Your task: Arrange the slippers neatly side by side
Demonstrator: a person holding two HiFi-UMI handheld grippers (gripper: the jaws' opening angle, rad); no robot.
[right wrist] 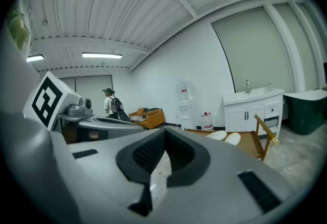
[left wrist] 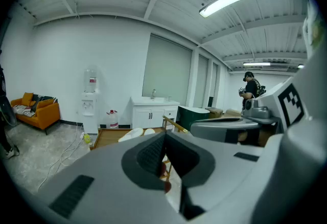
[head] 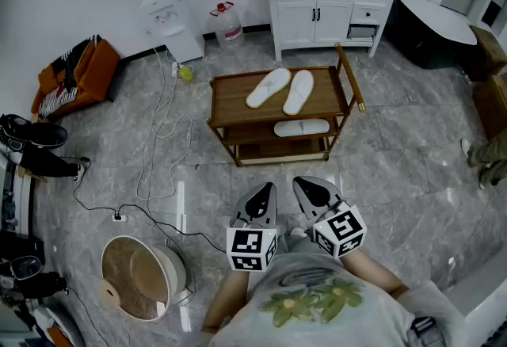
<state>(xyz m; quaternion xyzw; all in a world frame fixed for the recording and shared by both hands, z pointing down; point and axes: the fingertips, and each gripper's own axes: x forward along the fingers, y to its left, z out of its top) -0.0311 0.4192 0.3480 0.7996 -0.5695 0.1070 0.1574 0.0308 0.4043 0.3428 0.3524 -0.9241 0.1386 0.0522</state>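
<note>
Slippers, 2 soft white ovals, on brown wood trolley; left gripper & right gripper both pressed together, empty.

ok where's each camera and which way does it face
Head view: on the person's head, looking steeply down at white slippers on a brown wooden trolley; left gripper and right gripper show below.
Left gripper view: on the left gripper, facing the trolley past shut jaws; right gripper at right.
Right gripper view: on the right gripper, also toward the trolley, jaws shut; left gripper at left.
Shared: both gripper views show the slippers and trolley.
</note>
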